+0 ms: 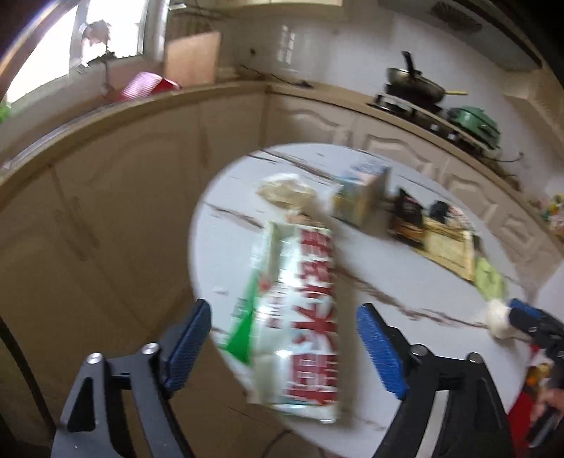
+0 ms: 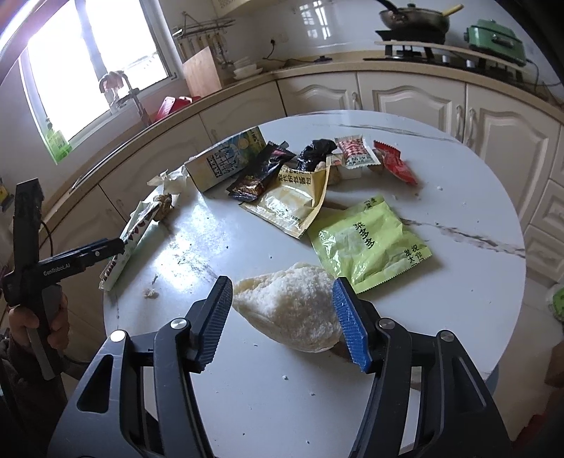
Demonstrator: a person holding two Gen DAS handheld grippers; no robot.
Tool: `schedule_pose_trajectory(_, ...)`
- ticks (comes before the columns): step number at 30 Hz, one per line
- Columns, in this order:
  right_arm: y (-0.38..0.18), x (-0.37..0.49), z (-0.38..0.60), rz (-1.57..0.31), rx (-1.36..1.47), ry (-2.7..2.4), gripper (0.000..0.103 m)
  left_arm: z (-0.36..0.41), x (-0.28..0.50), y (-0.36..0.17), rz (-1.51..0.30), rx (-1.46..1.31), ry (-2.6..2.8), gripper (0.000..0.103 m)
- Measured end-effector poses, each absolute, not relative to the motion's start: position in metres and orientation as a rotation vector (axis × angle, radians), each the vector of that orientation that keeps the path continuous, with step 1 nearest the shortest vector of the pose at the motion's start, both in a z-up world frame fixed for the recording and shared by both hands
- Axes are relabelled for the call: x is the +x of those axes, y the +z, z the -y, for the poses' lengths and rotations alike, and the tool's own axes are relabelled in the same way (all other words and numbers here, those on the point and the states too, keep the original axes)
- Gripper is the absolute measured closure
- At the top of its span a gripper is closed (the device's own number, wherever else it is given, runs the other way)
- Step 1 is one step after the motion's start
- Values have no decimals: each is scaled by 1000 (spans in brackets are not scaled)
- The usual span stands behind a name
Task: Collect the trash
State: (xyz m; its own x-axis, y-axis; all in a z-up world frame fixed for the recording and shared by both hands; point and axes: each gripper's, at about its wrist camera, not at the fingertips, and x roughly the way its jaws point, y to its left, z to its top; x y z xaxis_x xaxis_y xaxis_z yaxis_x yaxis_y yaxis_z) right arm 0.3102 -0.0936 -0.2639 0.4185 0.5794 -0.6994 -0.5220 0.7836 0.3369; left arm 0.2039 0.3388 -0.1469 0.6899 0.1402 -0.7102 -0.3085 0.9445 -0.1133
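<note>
Trash lies on a round white marble table (image 2: pixel 423 299). My left gripper (image 1: pixel 283 348) is open, its fingers either side of a white, red and green snack wrapper (image 1: pixel 299 317) at the table's left edge; the view is blurred. In the right wrist view the left gripper (image 2: pixel 116 245) sits at that wrapper (image 2: pixel 130 239). My right gripper (image 2: pixel 283 317) is open around a white crumbly bun (image 2: pixel 292 310), not clamping it. Beyond lie a green packet (image 2: pixel 370 243), a yellow packet (image 2: pixel 292 200), a dark wrapper (image 2: pixel 261 172), a black bag (image 2: pixel 313 151), red wrappers (image 2: pixel 394 162) and a carton (image 2: pixel 225 158).
Cream kitchen cabinets (image 2: pixel 405 95) and a counter curve behind the table. A wok (image 2: pixel 412 17) and green appliance (image 2: pixel 497 38) stand on the stove at back right. A cutting board (image 2: pixel 201 72) and red rack (image 2: pixel 172 104) stand near the window. Crumpled tissue (image 2: pixel 169 179) lies by the carton.
</note>
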Motion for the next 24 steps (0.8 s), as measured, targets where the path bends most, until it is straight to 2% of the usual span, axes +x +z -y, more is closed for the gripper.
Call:
schedule_pose_trajectory(6, -265, 314, 93, -907, 71, 688, 45, -344, 211, -164, -879, -234, 230, 9)
schedule_pose_trajectory(11, -267, 314, 90, -913, 64, 695, 44, -341, 225, -176, -938, -233, 233, 10)
schedule_pose_trajectory(12, -267, 315, 89, -913, 64, 695, 44, -343, 227, -176, -933, -249, 233, 12)
schedule_pose_trajectory(14, -267, 315, 89, -913, 62, 697, 44, -349, 232, -174, -921, -265, 239, 25)
schedule_pose_trajectory(16, -267, 315, 89, -915, 61, 696, 44, -356, 234, -174, -921, -277, 235, 29)
schedule_pose_trajectory(24, -268, 316, 90, -916, 67, 694, 44, -361, 223, -174, -903, -282, 227, 36)
